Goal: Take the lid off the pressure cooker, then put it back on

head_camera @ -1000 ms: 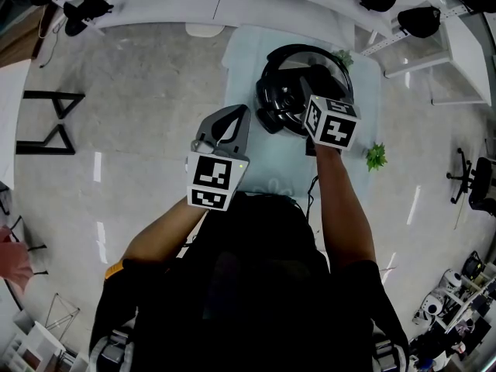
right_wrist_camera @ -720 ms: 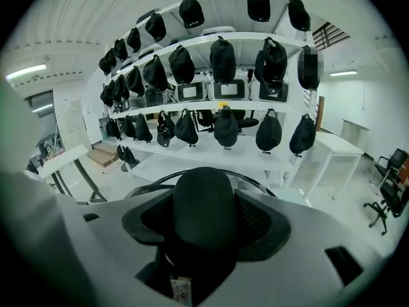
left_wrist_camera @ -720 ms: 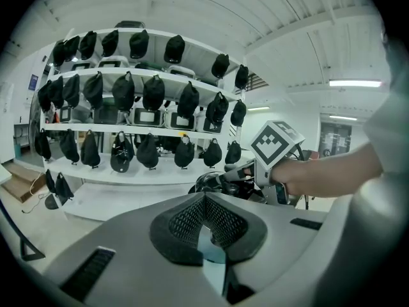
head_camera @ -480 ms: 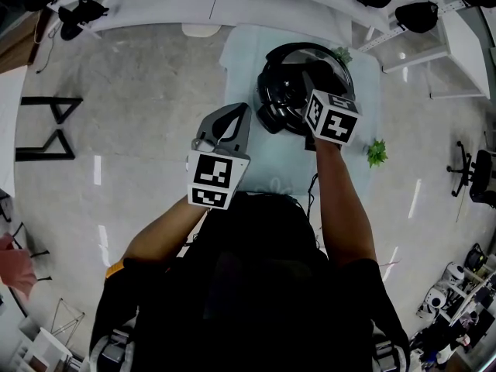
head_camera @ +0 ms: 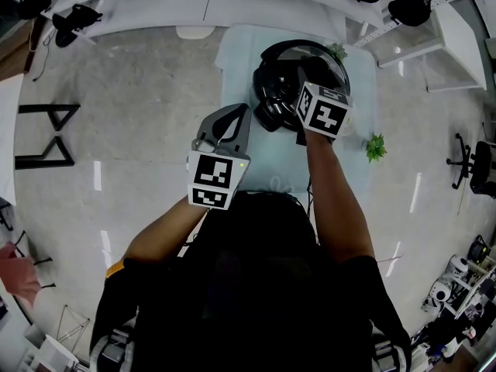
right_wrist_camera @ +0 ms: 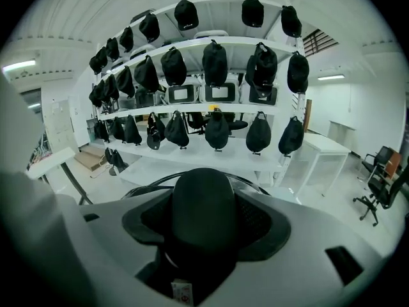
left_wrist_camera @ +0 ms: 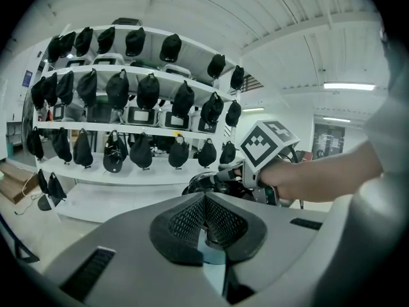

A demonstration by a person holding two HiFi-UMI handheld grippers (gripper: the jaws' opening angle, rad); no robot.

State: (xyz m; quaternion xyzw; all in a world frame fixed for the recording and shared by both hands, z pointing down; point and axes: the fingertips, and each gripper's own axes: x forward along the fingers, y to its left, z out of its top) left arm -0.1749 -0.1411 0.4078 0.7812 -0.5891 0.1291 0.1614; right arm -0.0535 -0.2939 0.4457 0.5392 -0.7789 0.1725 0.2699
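My right gripper [right_wrist_camera: 204, 232], clamped on the lid handle [right_wrist_camera: 203, 194], has edged forward, lift starting I reckon; left gripper [left_wrist_camera: 206, 219] idles closed

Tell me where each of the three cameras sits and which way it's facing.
Head view: on the head, looking steeply down at the pressure cooker; forearms, left gripper, right gripper show.
Left gripper view: on the left gripper, jaws together, empty, facing the right hand and cooker.
Right gripper view: on the right gripper, jaws shut on the lid knob, facing cap shelves.
Shared: both gripper views show those shelves.
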